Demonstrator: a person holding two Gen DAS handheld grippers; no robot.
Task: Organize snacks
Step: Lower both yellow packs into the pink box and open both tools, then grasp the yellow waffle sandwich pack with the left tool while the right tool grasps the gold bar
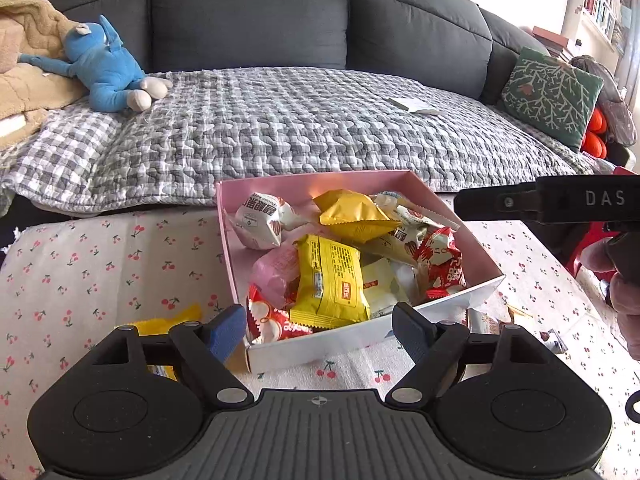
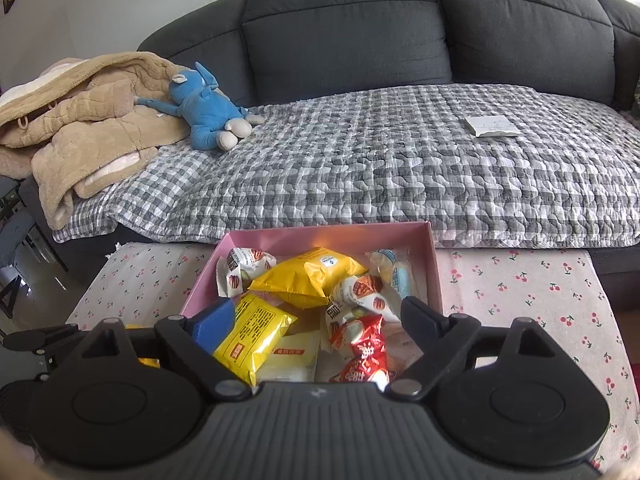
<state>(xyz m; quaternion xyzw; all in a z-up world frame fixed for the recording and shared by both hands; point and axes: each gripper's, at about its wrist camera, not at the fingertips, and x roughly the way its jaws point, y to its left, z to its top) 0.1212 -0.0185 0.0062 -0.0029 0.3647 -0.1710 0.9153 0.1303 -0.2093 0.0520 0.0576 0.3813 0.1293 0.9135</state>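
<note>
Closest in, the left gripper (image 1: 320, 332) hangs low just before the near wall of the pink box (image 1: 456, 216), its jaws spread wide and holding nothing. The right gripper (image 2: 316, 320) hovers right over the box's near end, jaws likewise wide apart and empty, a yellow packet (image 2: 256, 336) and a red-and-white packet (image 2: 364, 356) lying between them below.

The box sits on a surface covered by a cherry-print cloth (image 1: 80, 264), and the snacks are heaped inside it: a flat yellow packet (image 1: 332, 280) leaning by a pink one (image 1: 276, 272), a puffed yellow bag (image 1: 352, 212) toward the back, white wrappers with red print (image 1: 260, 220), and red-and-white ones (image 1: 440, 260) along the right wall. Outside the box, one yellow wrapper (image 1: 172, 320) lies on the cloth by the left gripper's left finger, and a few small wrappers (image 1: 492, 322) rest just past the box's near right corner.

Beyond the surface stands a dark grey sofa (image 2: 340, 28) draped with a grey checked quilt (image 2: 360, 168). On it lie a blue plush toy (image 2: 204, 108), a tan blanket (image 2: 80, 120), a small white booklet (image 2: 492, 126) and a green patterned cushion (image 1: 552, 92).
</note>
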